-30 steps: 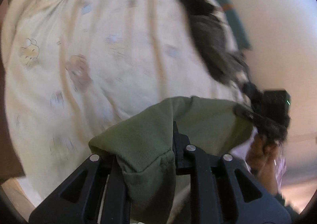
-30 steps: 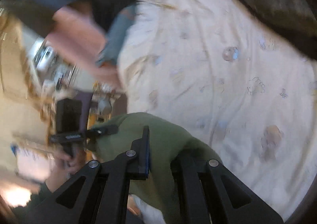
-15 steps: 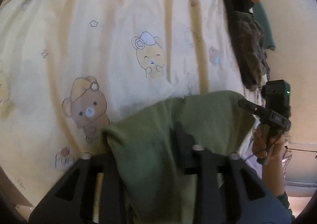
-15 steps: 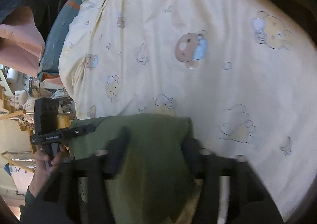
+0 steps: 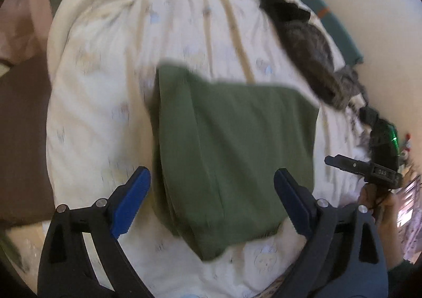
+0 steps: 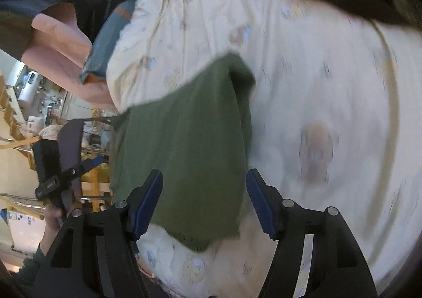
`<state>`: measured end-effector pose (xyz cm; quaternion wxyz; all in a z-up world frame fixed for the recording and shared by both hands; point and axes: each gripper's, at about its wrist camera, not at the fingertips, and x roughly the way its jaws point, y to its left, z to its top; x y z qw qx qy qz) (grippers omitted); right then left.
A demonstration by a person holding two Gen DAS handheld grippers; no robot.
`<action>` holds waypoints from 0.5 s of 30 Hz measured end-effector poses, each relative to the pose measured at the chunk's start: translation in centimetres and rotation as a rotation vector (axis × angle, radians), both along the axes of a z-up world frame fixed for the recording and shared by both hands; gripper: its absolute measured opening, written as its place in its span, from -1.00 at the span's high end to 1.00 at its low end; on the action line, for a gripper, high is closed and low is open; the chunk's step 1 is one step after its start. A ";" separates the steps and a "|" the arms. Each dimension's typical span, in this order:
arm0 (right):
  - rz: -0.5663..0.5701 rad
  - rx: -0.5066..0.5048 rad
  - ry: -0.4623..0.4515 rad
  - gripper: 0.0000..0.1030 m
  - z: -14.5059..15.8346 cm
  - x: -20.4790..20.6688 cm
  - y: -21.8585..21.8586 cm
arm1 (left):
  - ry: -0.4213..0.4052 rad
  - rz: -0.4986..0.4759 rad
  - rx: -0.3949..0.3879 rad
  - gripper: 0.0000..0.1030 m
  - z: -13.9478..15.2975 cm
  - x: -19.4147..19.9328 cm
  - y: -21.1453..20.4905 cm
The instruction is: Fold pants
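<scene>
A: Pants [image 5: 232, 155], olive green, lie folded on the bear-print bedsheet [image 5: 105, 87].
B: And each tool?
A: Left tool [image 5: 211, 203] opening, right tool [image 6: 204, 200] apart, both empty. Snagging cloth could undo the fold.

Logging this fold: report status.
Left tongs opening, empty; right tongs open, empty. Folded olive-green fabric pants flat on cream bedsheet. Nothing in the way.

Both wrist cameras look steeply down from close above. They share the green pants [image 5: 234, 150] [image 6: 184, 150] on the bedspread [image 5: 100, 113] [image 6: 329, 87]. Each view catches the other gripper at its edge.
</scene>
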<state>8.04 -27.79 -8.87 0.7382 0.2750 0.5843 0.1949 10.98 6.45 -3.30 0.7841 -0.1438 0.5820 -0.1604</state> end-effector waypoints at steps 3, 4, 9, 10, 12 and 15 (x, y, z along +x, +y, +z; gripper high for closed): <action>-0.052 -0.016 0.049 -0.32 -2.2 -2.0 0.6 | 0.038 0.027 -0.082 -0.61 -2.2 -1.9 0.8; -0.091 0.019 0.092 -0.32 -3.5 -2.4 0.4 | 0.058 0.032 -0.109 -0.60 -2.6 -2.1 1.1; -0.055 0.040 0.143 0.30 -6.0 -2.4 1.6 | 0.034 -0.079 -0.108 0.53 -3.2 -2.8 -1.0; -0.027 0.015 0.121 0.50 -5.5 -2.5 2.2 | 0.025 -0.091 -0.097 0.84 -3.1 -3.3 -1.5; 0.012 -0.011 0.047 0.92 -3.7 -2.7 3.1 | -0.008 -0.107 -0.116 0.87 -2.1 -3.8 -1.6; 0.025 0.070 -0.032 0.93 -0.9 -3.5 3.4 | -0.058 -0.067 -0.112 0.90 -0.5 -4.1 0.2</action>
